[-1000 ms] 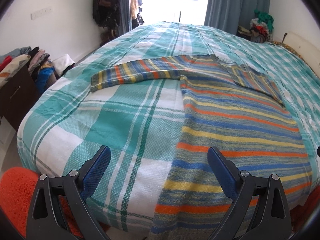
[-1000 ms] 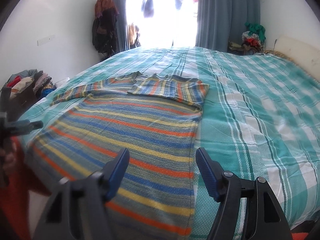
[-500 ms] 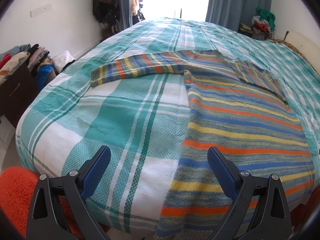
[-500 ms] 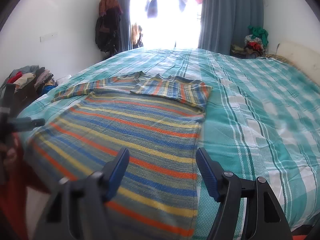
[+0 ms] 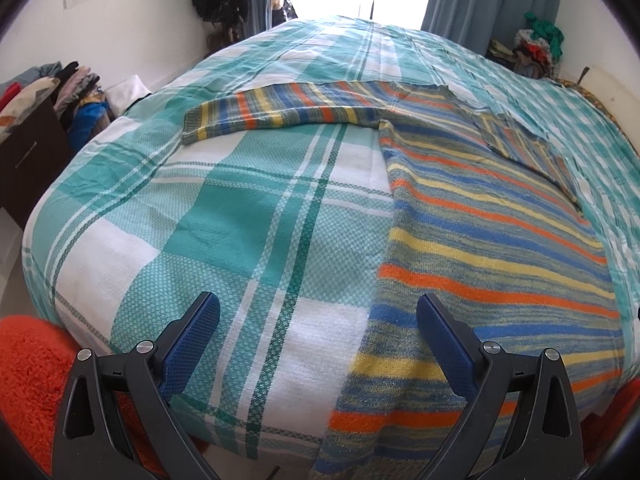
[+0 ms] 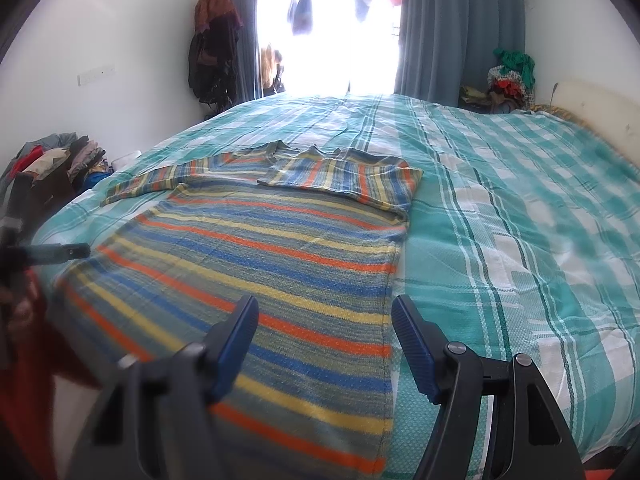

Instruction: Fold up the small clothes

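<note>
the right tool (image 6: 324,316) gapes wide, empty, above the striped sweater's (image 6: 256,264) right edge (left tool (image 5: 318,316) likewise, over its left edge).

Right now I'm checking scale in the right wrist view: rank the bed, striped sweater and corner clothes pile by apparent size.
1. bed
2. striped sweater
3. corner clothes pile, though distance makes it look smaller.

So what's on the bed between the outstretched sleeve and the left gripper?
Only bare teal-and-white checked bedsheet, seen in the left wrist view, separates the striped knitted sweater's sleeve from the left gripper.
</note>
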Motion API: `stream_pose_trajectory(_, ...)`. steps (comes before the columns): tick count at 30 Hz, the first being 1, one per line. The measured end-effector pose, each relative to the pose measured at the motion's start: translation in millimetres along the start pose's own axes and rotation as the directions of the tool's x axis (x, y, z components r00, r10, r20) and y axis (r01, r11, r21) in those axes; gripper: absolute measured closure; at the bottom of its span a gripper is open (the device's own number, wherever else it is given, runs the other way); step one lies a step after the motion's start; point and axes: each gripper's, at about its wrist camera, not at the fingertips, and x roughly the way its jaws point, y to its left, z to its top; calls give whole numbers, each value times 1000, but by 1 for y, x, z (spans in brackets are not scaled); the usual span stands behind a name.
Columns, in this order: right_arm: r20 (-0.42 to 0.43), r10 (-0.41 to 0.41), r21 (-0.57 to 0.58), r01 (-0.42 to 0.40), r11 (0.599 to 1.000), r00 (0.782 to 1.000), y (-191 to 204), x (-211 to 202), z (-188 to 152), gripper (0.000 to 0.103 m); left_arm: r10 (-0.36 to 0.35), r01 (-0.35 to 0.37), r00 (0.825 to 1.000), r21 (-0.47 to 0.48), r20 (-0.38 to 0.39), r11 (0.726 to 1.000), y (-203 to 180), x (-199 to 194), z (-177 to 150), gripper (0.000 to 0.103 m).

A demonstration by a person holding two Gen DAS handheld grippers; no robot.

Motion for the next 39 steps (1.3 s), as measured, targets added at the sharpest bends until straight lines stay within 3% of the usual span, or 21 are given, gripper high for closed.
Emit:
stream_pose_trajectory(9,0,0,-1,0,1000,1000,0,0,0,34,-10,9,999,-38,-41,999,6,10,-4,1)
stream_pose_trajectory(28,-4,4,2,-4,1000,1000,1,1,1,34,24,-23,997,21,-69,1000,1,19,-4,1)
stream_pose_trajectory(39,-22,11,-6,-12,1000,1000,3,5,-2,34,-10,13,996,37,-84,999,3,22,-6,0)
